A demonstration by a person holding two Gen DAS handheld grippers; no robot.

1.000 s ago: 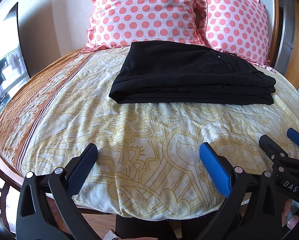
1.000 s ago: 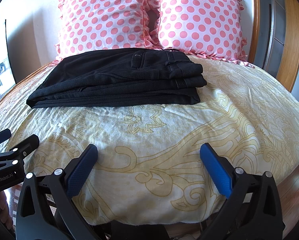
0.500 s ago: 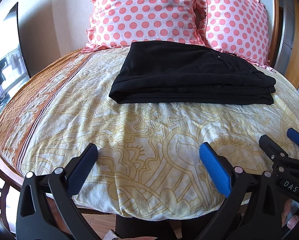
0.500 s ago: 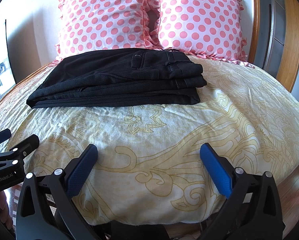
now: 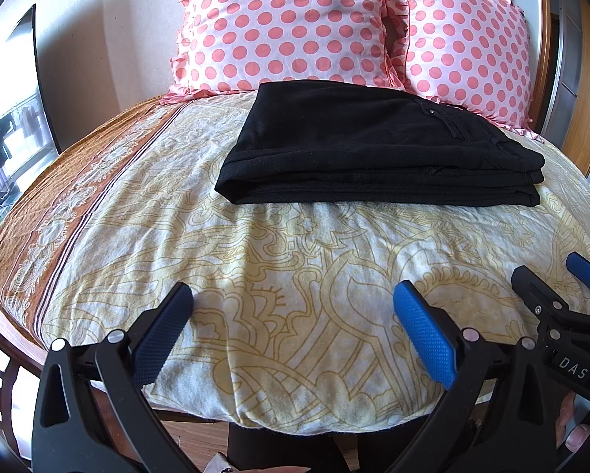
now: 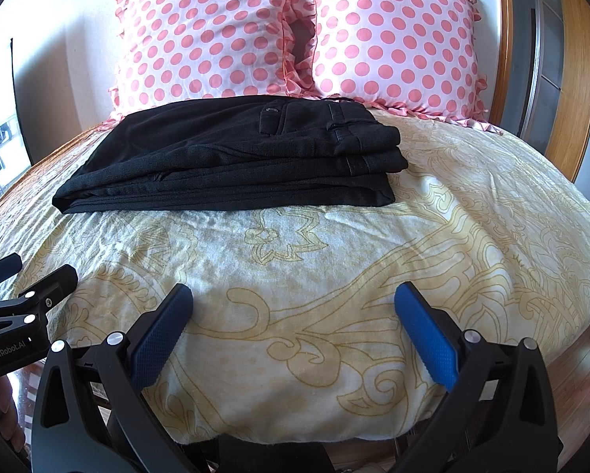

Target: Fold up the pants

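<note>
Black pants (image 5: 373, 146) lie folded in a flat stack on the yellow patterned bedspread (image 5: 295, 260), in front of the pillows; they also show in the right wrist view (image 6: 239, 161). My left gripper (image 5: 293, 295) is open and empty, low over the foot of the bed, well short of the pants. My right gripper (image 6: 295, 295) is open and empty at the same distance. Each gripper shows at the edge of the other's view: the right one (image 5: 555, 287) and the left one (image 6: 30, 272).
Two pink polka-dot pillows (image 6: 295, 35) stand against the headboard behind the pants. A brown patterned border (image 5: 58, 213) runs along the bed's left side. A wooden frame and door (image 6: 563, 59) stand at the right. A bright window (image 5: 7, 138) is at the left.
</note>
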